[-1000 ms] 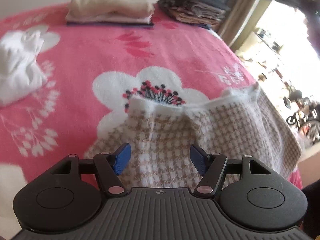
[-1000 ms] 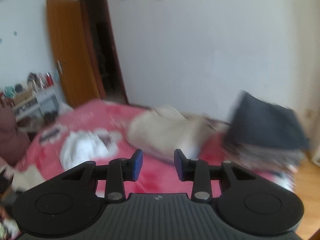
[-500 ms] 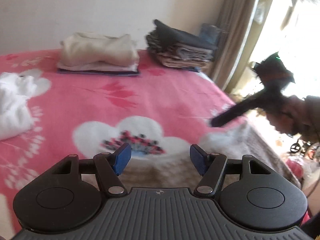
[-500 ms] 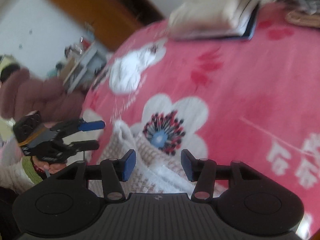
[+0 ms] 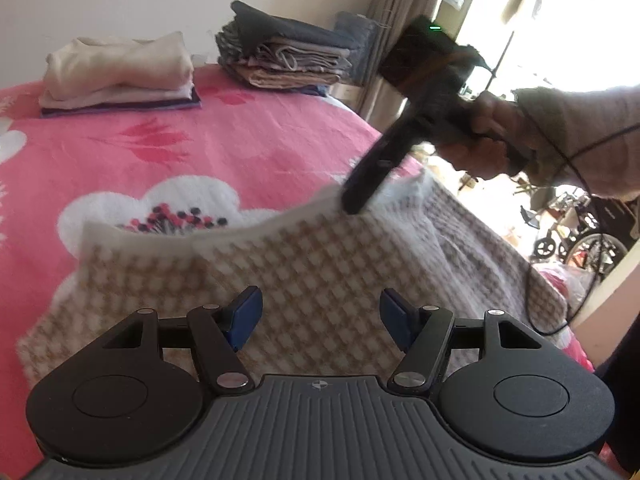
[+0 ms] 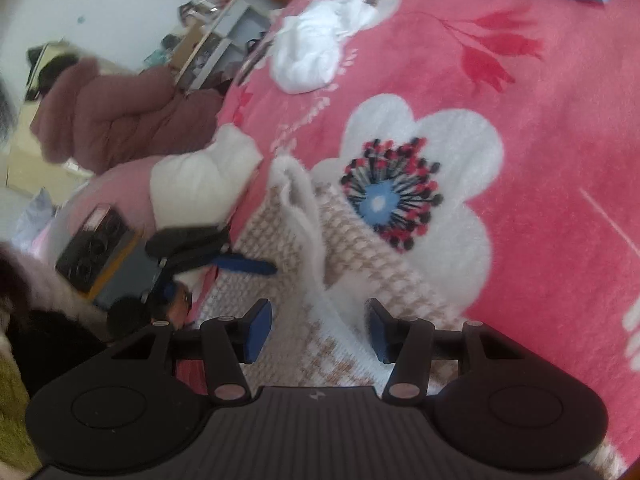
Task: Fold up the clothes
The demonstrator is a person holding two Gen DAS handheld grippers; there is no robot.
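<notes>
The pink fleece bed cover with white flower prints (image 5: 256, 132) is serving as the folding surface, and the beige-and-white houndstooth knitted garment (image 5: 320, 264) is lying spread across its near edge, toward the right corner, where both hands can reach it. Two finished piles are sitting out of the way along the far edge: a cream folded stack (image 5: 116, 74) and a grey-and-tan folded stack (image 5: 280, 56). A crumpled white garment (image 6: 316, 52) is waiting near the left edge, probably for a later turn. The right gripper (image 6: 318, 326) is hovering with jaws wide apart astride the garment's white trim, gripping nothing, seemingly lining up a pinch. The left gripper (image 5: 320, 318) is hanging equally open and empty over the checked cloth.
</notes>
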